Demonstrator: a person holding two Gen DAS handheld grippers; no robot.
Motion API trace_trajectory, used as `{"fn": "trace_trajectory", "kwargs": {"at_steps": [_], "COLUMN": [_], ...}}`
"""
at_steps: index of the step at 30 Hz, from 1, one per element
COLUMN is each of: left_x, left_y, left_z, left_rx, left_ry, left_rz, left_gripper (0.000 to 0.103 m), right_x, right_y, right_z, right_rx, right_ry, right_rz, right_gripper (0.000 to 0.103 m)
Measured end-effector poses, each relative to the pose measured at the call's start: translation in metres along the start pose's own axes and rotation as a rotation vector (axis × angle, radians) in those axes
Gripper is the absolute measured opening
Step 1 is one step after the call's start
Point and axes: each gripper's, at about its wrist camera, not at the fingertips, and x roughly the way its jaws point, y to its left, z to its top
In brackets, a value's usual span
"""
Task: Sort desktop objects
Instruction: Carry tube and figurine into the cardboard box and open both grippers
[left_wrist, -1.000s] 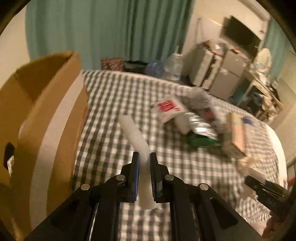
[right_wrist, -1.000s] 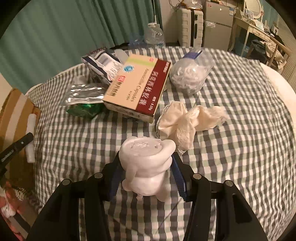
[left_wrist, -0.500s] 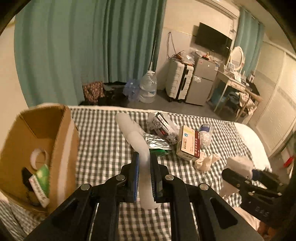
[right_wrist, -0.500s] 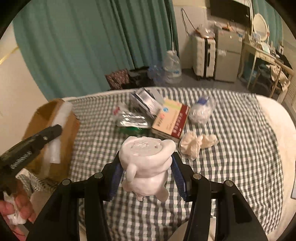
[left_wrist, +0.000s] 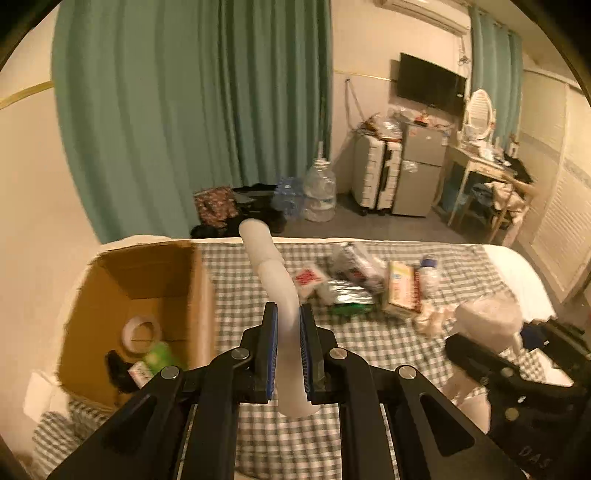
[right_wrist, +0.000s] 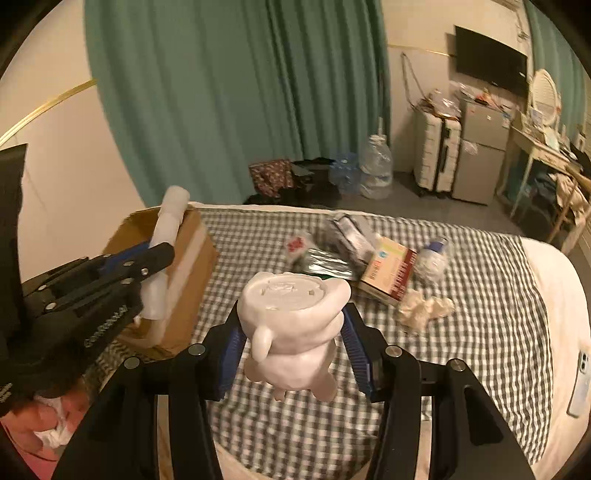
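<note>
My left gripper (left_wrist: 288, 325) is shut on a white foam tube (left_wrist: 273, 280), held high above the checked tablecloth (left_wrist: 354, 332); the tube sticks out past the fingertips. In the right wrist view the same tube (right_wrist: 166, 236) shows over the cardboard box (right_wrist: 184, 258). My right gripper (right_wrist: 291, 325) is shut on a white ceramic figurine (right_wrist: 291, 317), held upside down with its flat base toward the camera. The open cardboard box (left_wrist: 147, 295) sits at the table's left end with a tape roll (left_wrist: 142, 332) and small items inside.
On the cloth lie a red-and-white medicine box (right_wrist: 388, 269), foil packets (right_wrist: 325, 258), a plastic bag (right_wrist: 432, 258) and a crumpled cream cloth (right_wrist: 424, 310). A phone (right_wrist: 580, 384) lies at the right edge. Beyond are curtains, water jugs, a suitcase and a fridge.
Both grippers have risen well above the table with their objects still held. The table and box now look smaller and farther below. The box's inside has come into view.
</note>
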Motion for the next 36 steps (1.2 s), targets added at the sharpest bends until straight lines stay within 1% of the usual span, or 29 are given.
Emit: {"fn": "trace_trajectory", "kwargs": {"at_steps": [2,6,10,15,20,24,28,31,33,34,35,36], "left_x": [-0.002,-0.002,0.0,0.01,0.028,0.047,0.068,0.083,0.089,0.091,0.091,0.093], "left_y": [0.019,0.058,0.105,0.15,0.181,0.198,0.215,0.221,0.224,0.227,0.23,0.232], "left_z": [0.0,-0.003,-0.008,-0.018,-0.033,-0.042,-0.054,-0.062,-0.066,-0.069,-0.071,-0.073], "left_rx": [-0.023,-0.069,-0.158,-0.212,-0.249,-0.26,-0.304,-0.306,-0.307,-0.314,-0.321,-0.333], "left_ry": [0.008,0.017,0.022,0.06,0.102,0.139,0.182,0.222,0.231,0.234,0.235,0.24], "left_rz": [0.016,0.062,0.129,0.199,0.223,0.223,0.202,0.199,0.2,0.204,0.206,0.213], "left_gripper": [0.011,0.011,0.011,0.011,0.011,0.011,0.011,0.013,0.018,0.028,0.05,0.067], "right_x": [0.001,0.009,0.021,0.043,0.066,0.09,0.118,0.14,0.155,0.163,0.168,0.172], "right_y": [0.016,0.04,0.063,0.093,0.131,0.154,0.174,0.186,0.192,0.194,0.196,0.195], "right_z": [0.003,0.008,0.009,0.011,0.016,0.023,0.028,0.031,0.032,0.032,0.033,0.034], "right_rx": [-0.024,-0.064,-0.109,-0.15,-0.198,-0.203,-0.199,-0.187,-0.175,-0.167,-0.158,-0.145], "right_ry": [-0.014,-0.004,0.017,0.052,0.074,0.115,0.152,0.177,0.194,0.202,0.204,0.202], "right_rz": [-0.012,0.013,0.04,0.077,0.124,0.185,0.23,0.257,0.278,0.289,0.291,0.29], "right_gripper": [0.05,0.05,0.05,0.05,0.05,0.05,0.05,0.05,0.05,0.05,0.05,0.051]}}
